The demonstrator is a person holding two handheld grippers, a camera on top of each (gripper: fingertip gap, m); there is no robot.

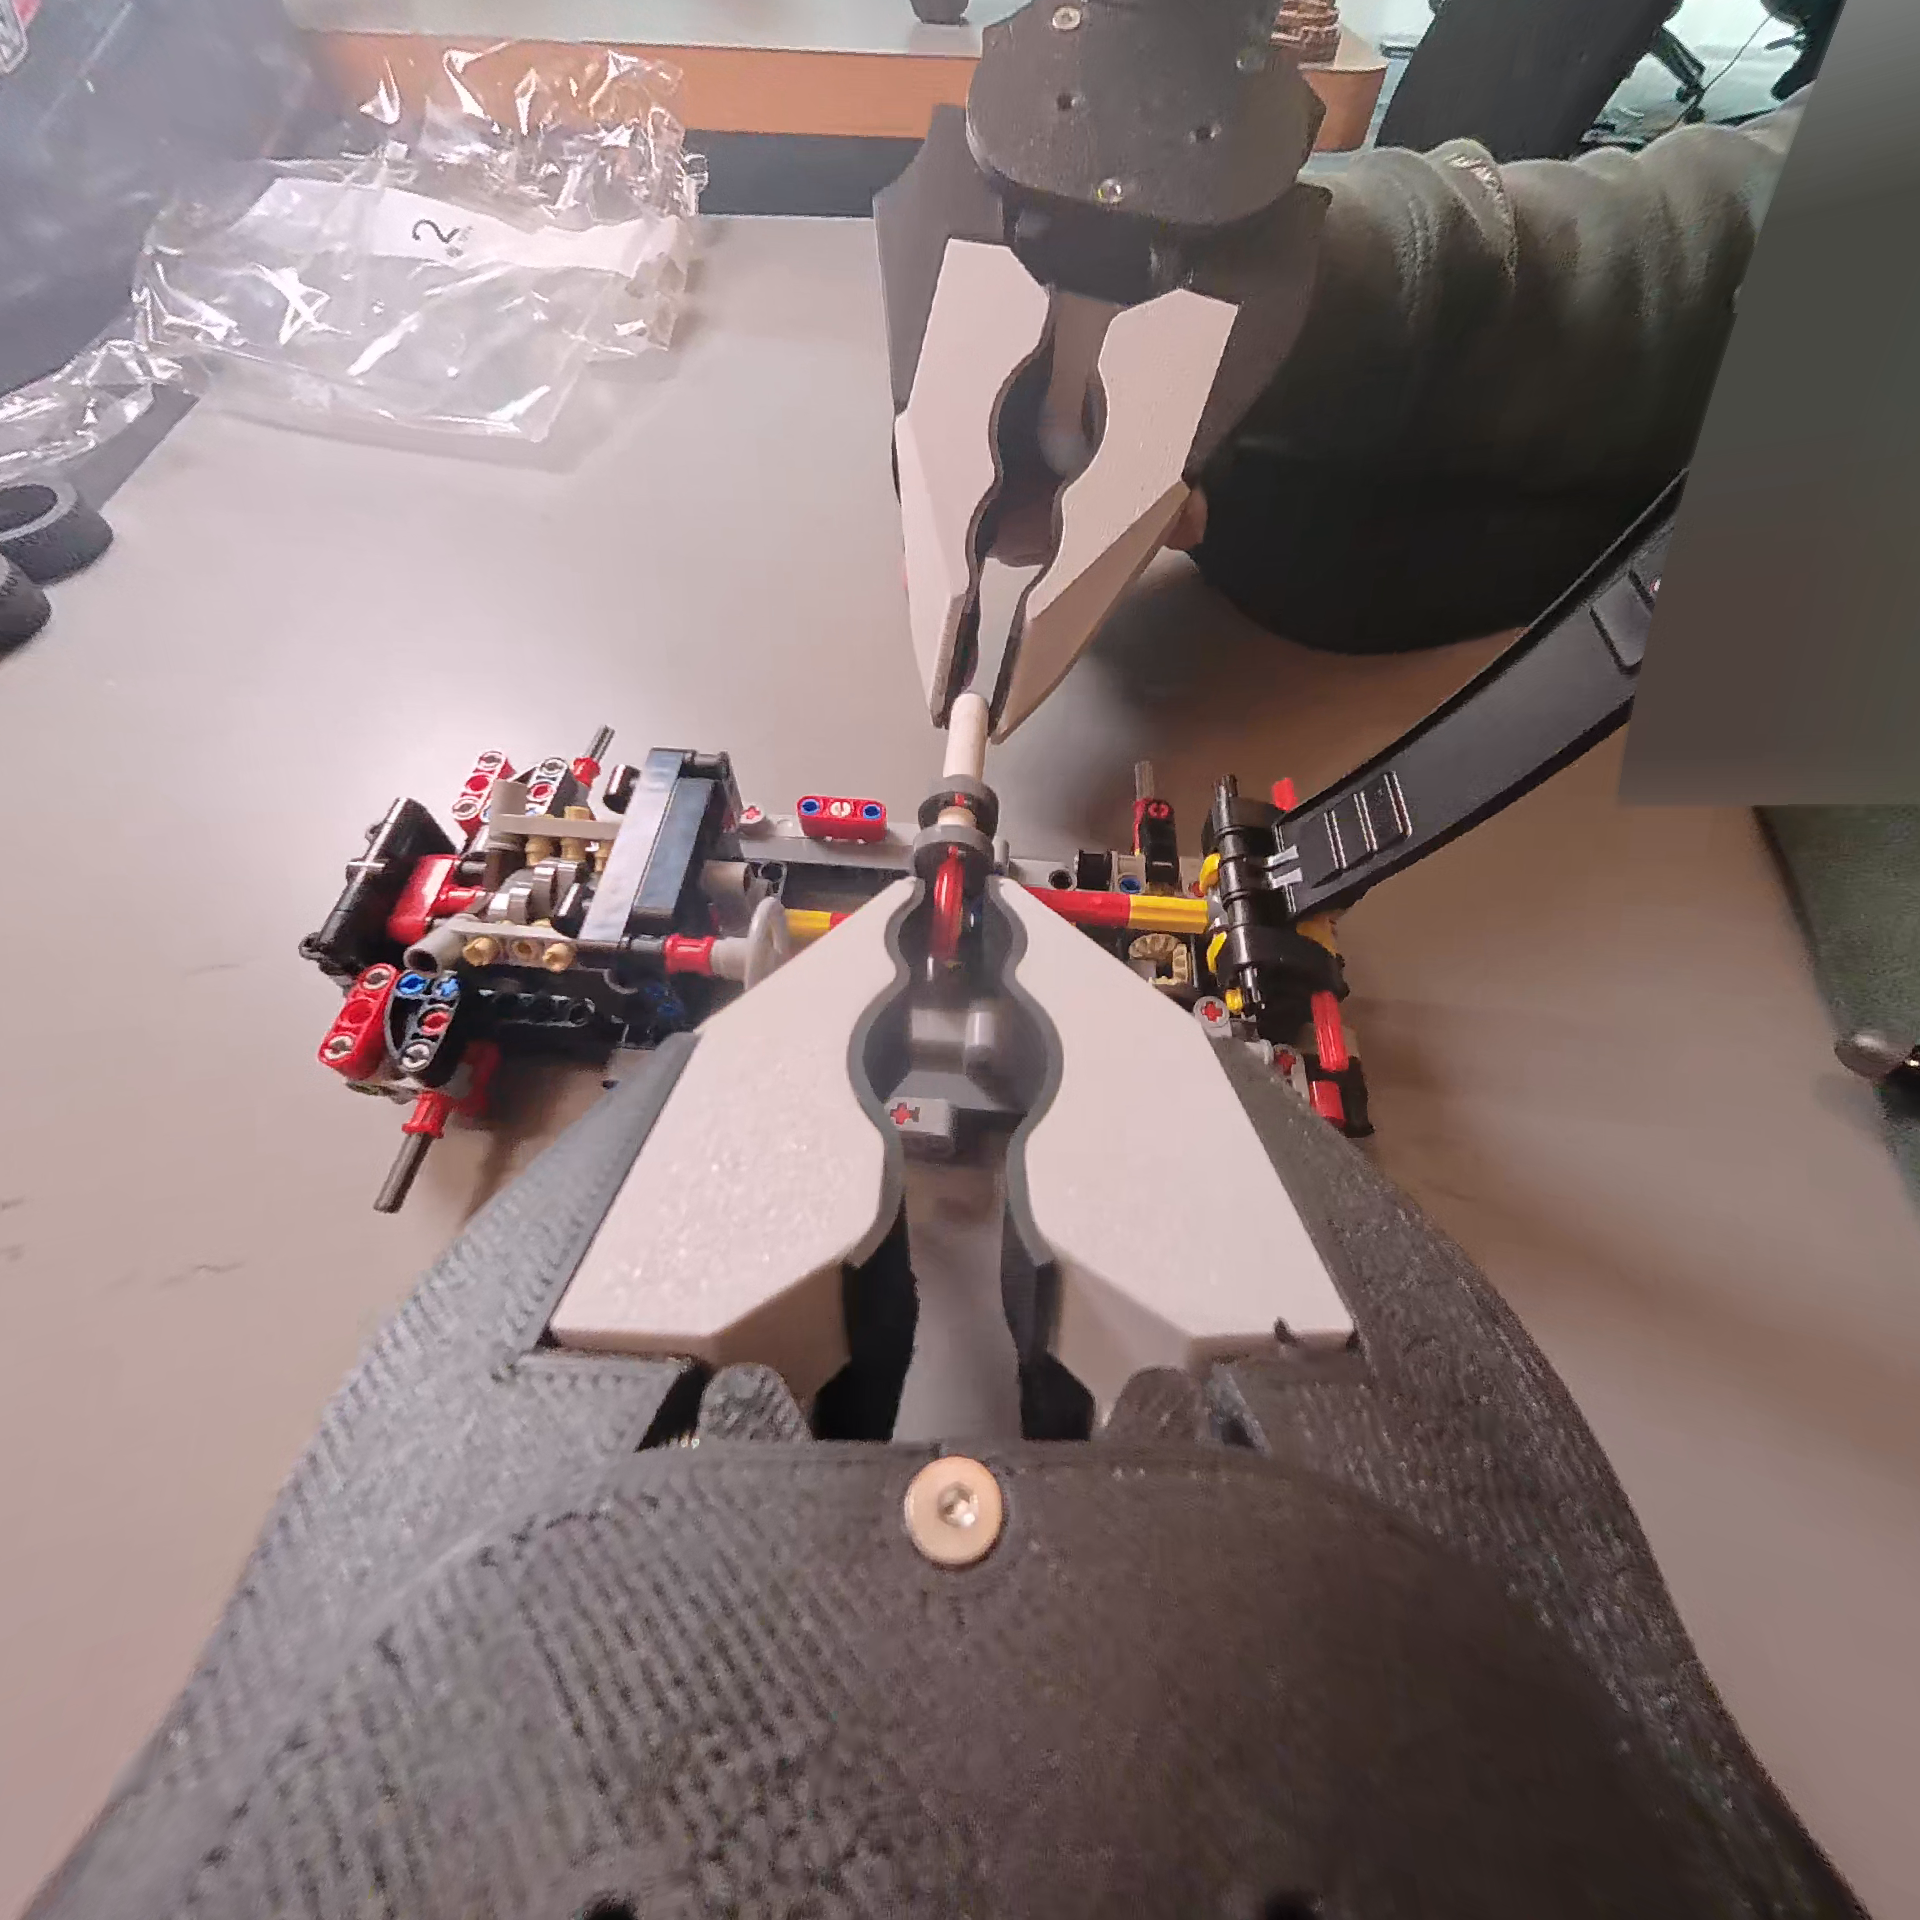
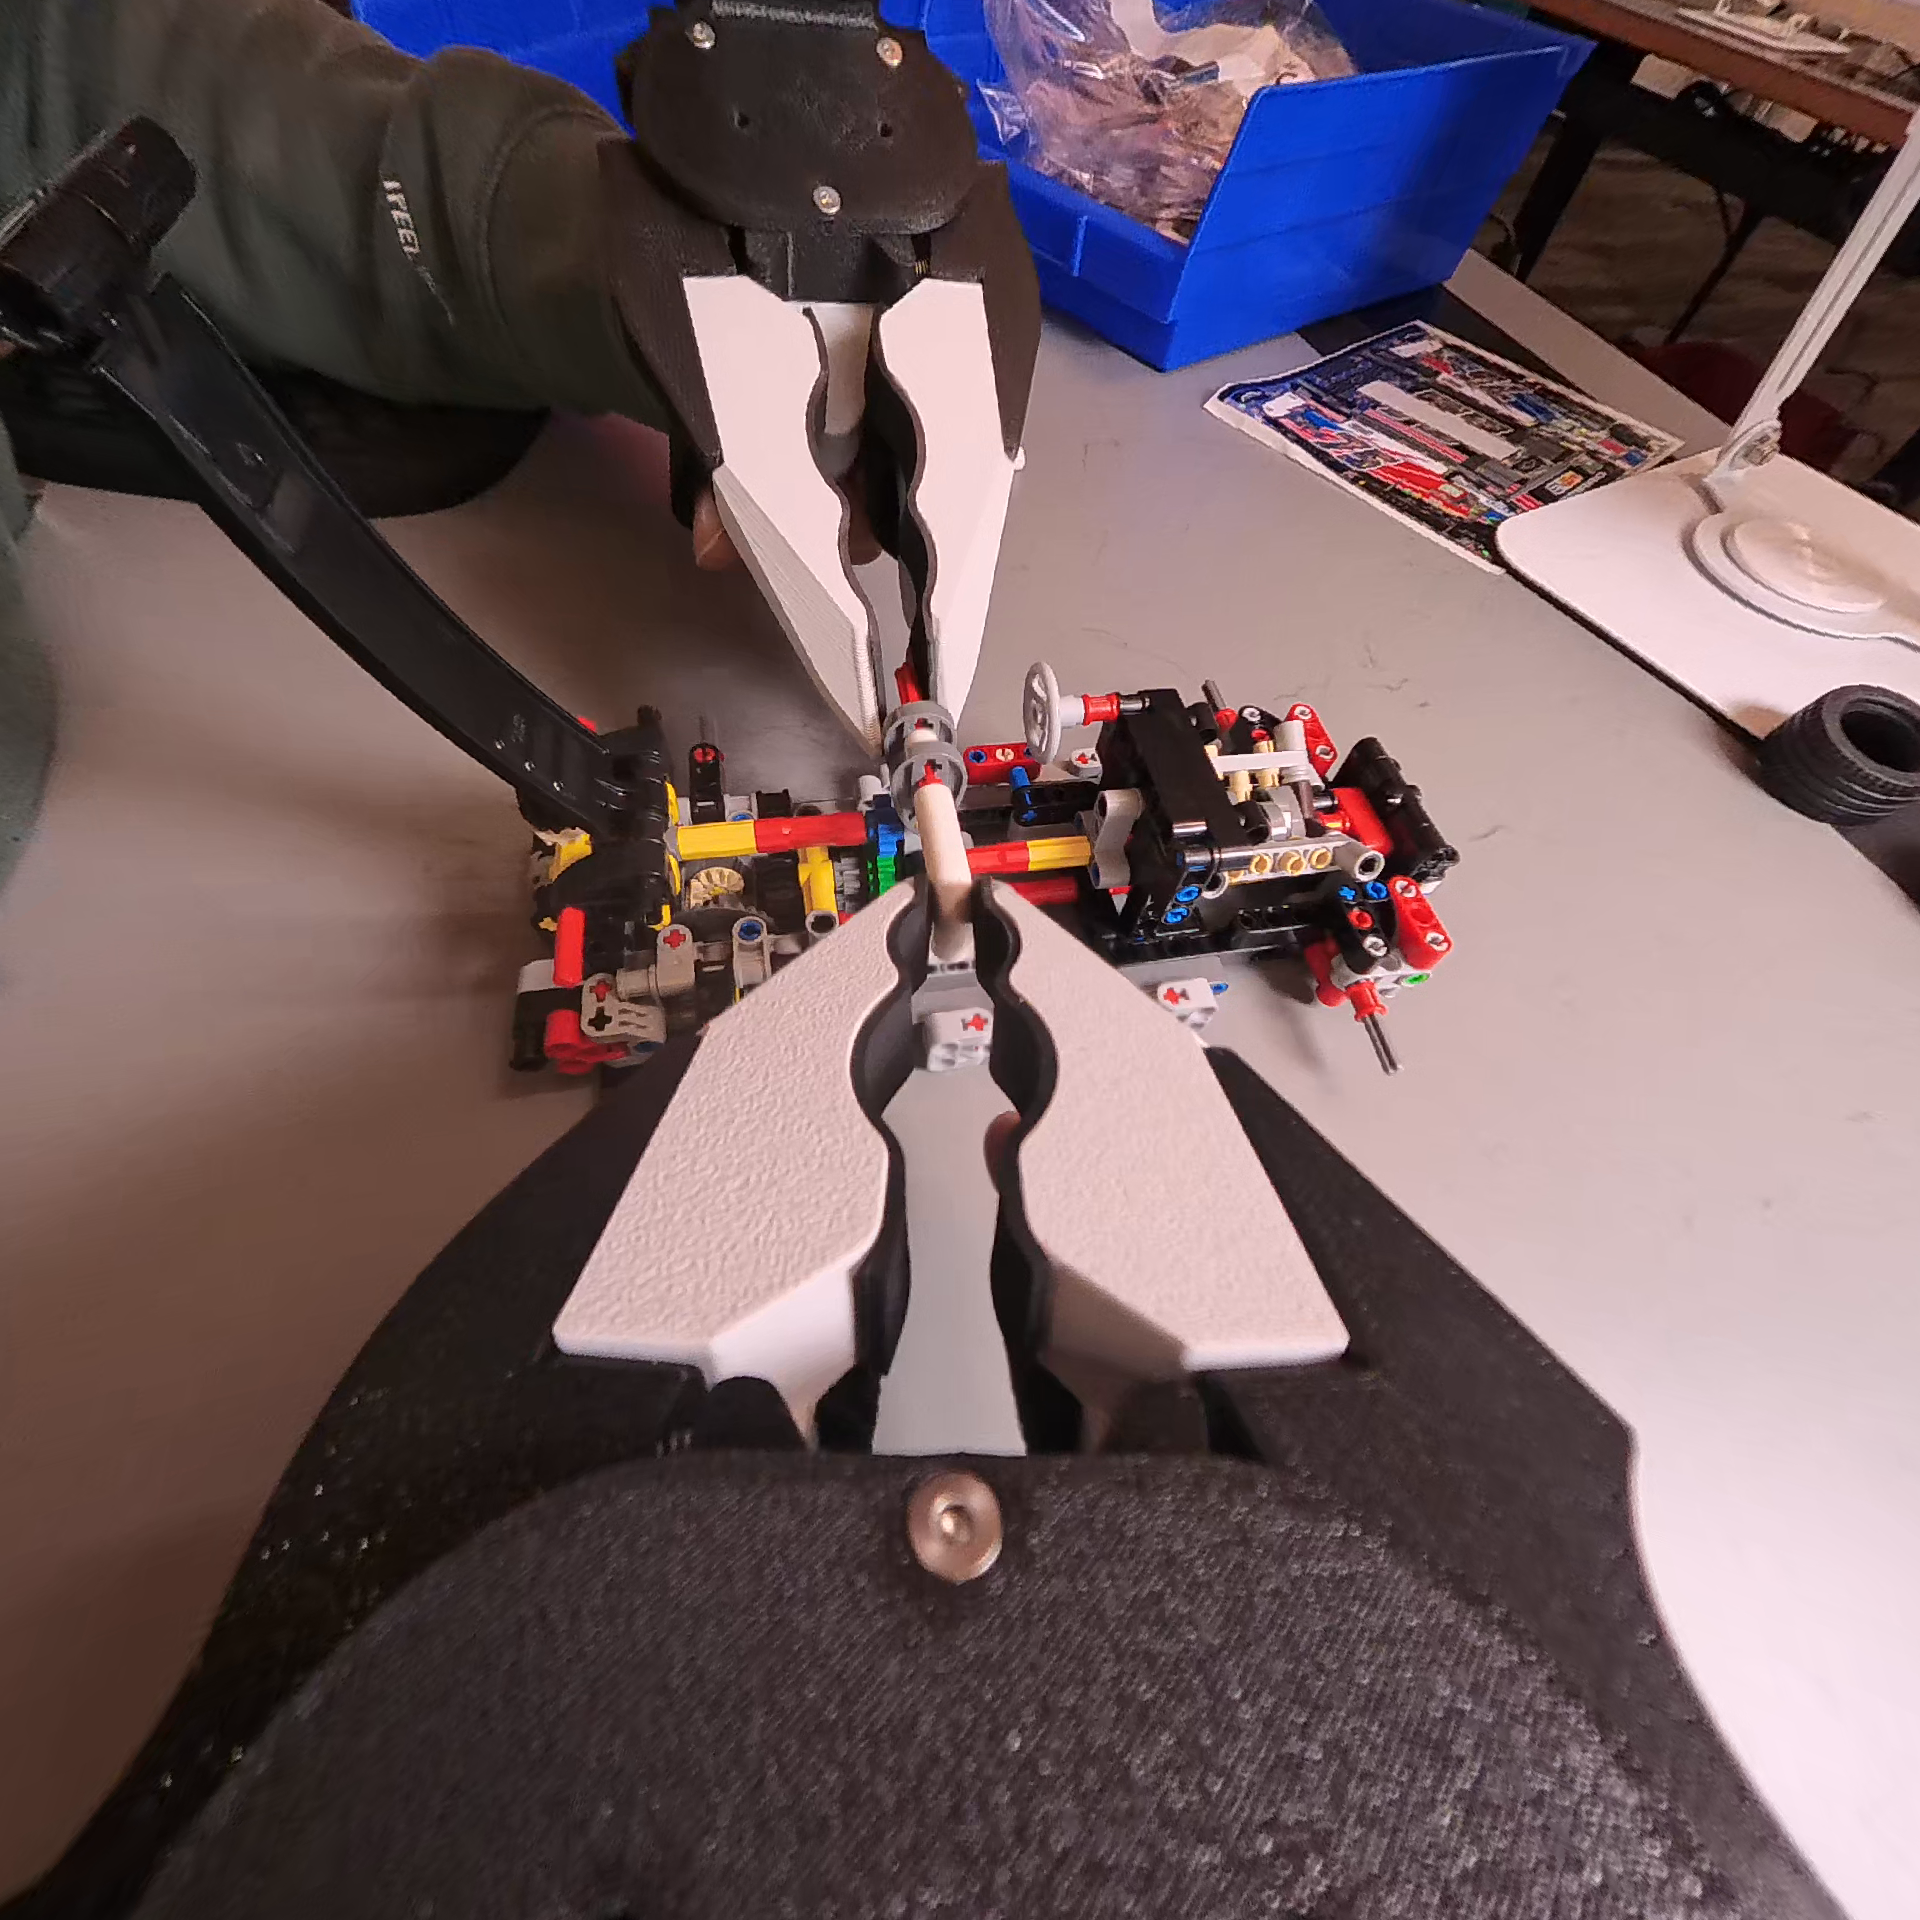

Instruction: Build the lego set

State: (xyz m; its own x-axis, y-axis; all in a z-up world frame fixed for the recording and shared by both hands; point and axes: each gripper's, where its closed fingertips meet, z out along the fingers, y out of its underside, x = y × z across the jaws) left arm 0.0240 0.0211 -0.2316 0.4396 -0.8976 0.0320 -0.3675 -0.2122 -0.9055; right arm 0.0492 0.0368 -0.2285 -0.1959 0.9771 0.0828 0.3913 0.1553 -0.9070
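A multicoloured brick-built vehicle chassis (image 1: 623, 904) lies on the grey table (image 1: 312, 623); it also shows in the right wrist view (image 2: 1195, 831). My left gripper (image 1: 956, 894) is shut on a thin red ring-shaped part (image 1: 948, 914) at the chassis's middle. In the right wrist view it (image 2: 909, 717) comes down from above. My right gripper (image 2: 951, 909) is shut on a white rod (image 2: 940, 842) that runs through two grey round bushes (image 2: 925, 774) on the chassis. In the left wrist view it (image 1: 971, 717) grips the rod (image 1: 964, 743) from the far side.
A long black curved panel (image 1: 1455, 748) sticks out from one end of the chassis. Clear plastic bags (image 1: 416, 281) and black tyres (image 1: 52, 520) lie at the left. A blue bin (image 2: 1299, 187), a printed sheet (image 2: 1444, 436), a white lamp base (image 2: 1714, 561) and a tyre (image 2: 1860, 748) stand beyond. Tip to tip, the grippers are about 4 cm apart.
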